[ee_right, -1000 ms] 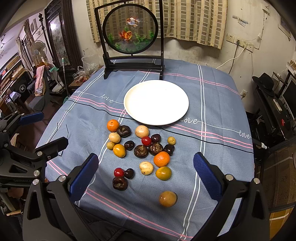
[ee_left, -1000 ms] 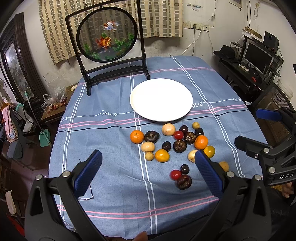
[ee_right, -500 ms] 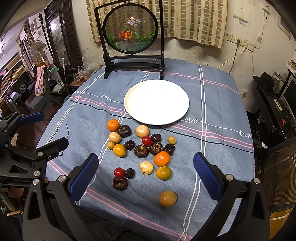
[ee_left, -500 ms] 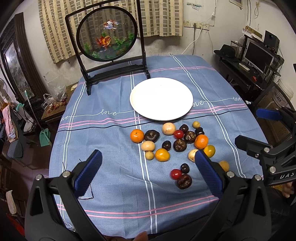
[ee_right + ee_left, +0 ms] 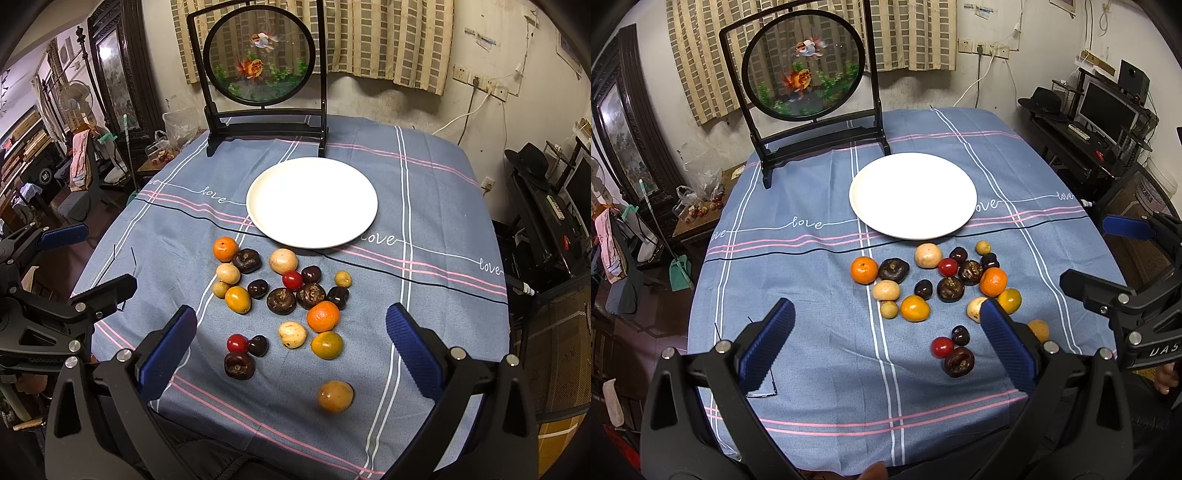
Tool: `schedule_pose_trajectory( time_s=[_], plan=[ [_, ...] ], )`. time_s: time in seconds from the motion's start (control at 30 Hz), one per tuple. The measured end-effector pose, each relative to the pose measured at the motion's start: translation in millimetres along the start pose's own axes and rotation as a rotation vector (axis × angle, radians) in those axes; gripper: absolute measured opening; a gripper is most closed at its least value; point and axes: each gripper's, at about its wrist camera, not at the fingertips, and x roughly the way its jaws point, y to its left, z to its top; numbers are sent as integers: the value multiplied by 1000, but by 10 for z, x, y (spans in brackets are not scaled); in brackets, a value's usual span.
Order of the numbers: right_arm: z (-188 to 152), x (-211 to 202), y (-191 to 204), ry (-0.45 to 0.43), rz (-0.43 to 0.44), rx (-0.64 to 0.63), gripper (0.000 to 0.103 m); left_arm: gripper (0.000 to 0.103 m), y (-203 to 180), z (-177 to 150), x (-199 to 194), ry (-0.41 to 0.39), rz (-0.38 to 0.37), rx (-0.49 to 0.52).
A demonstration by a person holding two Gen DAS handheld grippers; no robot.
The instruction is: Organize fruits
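An empty white plate (image 5: 912, 195) lies on the blue tablecloth; it also shows in the right wrist view (image 5: 312, 201). In front of it lie several loose fruits: oranges (image 5: 864, 270) (image 5: 323, 316), red cherry tomatoes (image 5: 942, 347) (image 5: 292, 280), dark brown fruits (image 5: 959, 362) (image 5: 281, 301) and pale yellow ones (image 5: 928, 255) (image 5: 291, 334). One yellow-orange fruit (image 5: 335, 396) lies apart, nearest the front edge. My left gripper (image 5: 882, 339) is open and empty above the near cloth. My right gripper (image 5: 291, 343) is open and empty over the fruits nearest the front.
A black-framed round goldfish screen (image 5: 807, 74) stands at the back of the table (image 5: 443, 206). A small dark object (image 5: 762, 387) lies on the cloth by my left finger. A desk with a monitor (image 5: 1108, 110) stands to the right, cluttered furniture to the left.
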Motion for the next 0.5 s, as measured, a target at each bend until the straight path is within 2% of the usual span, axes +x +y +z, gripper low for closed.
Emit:
schedule_pose_trajectory(
  time_s=[0.33,0.5],
  plan=[
    [-4,16,-27,-2,-6,12,102,101,-43,-50,76,15,-15,10],
    [-11,-18,-72,-19,19,26,102,101,45,-18,82,14,-69,-6]
  ],
)
